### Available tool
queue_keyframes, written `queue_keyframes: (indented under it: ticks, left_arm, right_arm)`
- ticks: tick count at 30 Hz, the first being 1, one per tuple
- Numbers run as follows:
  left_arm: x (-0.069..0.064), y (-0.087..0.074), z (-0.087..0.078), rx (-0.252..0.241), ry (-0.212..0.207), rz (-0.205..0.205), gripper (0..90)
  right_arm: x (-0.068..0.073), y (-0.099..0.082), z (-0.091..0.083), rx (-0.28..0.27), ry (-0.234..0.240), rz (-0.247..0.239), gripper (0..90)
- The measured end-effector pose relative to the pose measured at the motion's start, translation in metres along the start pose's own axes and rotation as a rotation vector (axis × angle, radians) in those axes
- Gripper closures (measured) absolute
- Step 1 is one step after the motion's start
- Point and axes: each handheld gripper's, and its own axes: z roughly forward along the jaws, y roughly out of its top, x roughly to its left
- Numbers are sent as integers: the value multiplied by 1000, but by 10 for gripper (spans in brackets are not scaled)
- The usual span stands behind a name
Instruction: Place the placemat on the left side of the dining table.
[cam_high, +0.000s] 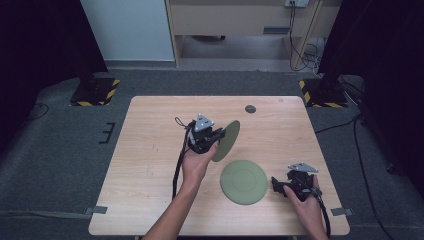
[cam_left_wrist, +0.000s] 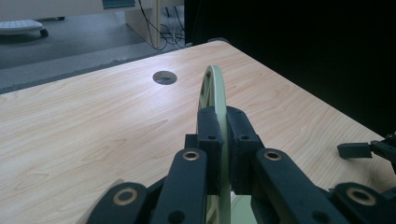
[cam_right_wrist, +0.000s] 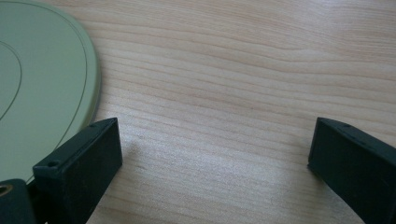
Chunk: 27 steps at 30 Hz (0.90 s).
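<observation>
Two black pads of the left gripper (cam_left_wrist: 223, 149) are clamped on the rim of a green plate (cam_left_wrist: 214, 88), pinching its thin edge from both sides so that the plate stands on edge, lifted off the wooden table (cam_high: 150, 150). Seen from the high view, this lifted plate (cam_high: 227, 140) tilts just beyond a second green plate (cam_high: 244, 181) that lies flat on the table, and the left hand (cam_high: 195, 165) holds its gripper (cam_high: 216, 137) just to the left of the flat plate's far edge. Right of the flat plate, the right gripper (cam_high: 275, 184) rests low over the wood in the right hand (cam_high: 305, 202); in its own view its jaws stand wide apart with bare table between them, the flat plate's rim (cam_right_wrist: 88, 70) just beside one jaw. No writing or labels can be read on either plate. Beyond the lifted plate a round cable hole (cam_high: 250, 108) sits near the table's far edge. Grey carpet (cam_high: 50, 150) surrounds the table, with yellow-and-black striped stand bases (cam_high: 95, 92) beyond its far corners and pale cabinets (cam_high: 240, 17) at the back.
</observation>
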Motion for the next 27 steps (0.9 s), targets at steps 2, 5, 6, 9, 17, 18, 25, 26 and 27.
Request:
queue_keyframes:
  ticks: [2, 5, 6, 9, 17, 18, 25, 26, 27]
  left_arm:
    - [1, 0, -1, -2, 3, -2, 856]
    - [2, 1, -2, 0, 9, 2, 855]
    - [3, 2, -3, 1, 17, 7, 855]
    - [5, 2, -4, 1, 25, 5, 855]
    - [13, 2, -9, 3, 42, -1, 856]
    - [15, 2, -10, 4, 47, -1, 856]
    - [20, 0, -16, 12, 65, 5, 855]
    - [21, -1, -17, 14, 69, 7, 855]
    - [22, -1, -18, 13, 70, 7, 855]
  right_arm:
    - [0, 0, 0, 0, 0, -1, 30]
    - [-1, 0, 0, 2, 0, 0, 29]
    - [-1, 0, 0, 2, 0, 0, 29]
    - [-1, 0, 0, 3, -1, 2, 28]
    - [-4, 0, 0, 2, -6, 6, 28]
    - [-5, 0, 0, 3, -5, 7, 28]
    - [-6, 0, 0, 2, -7, 5, 28]
    - [-6, 0, 0, 2, -6, 6, 28]
    - [-6, 0, 0, 2, -6, 5, 28]
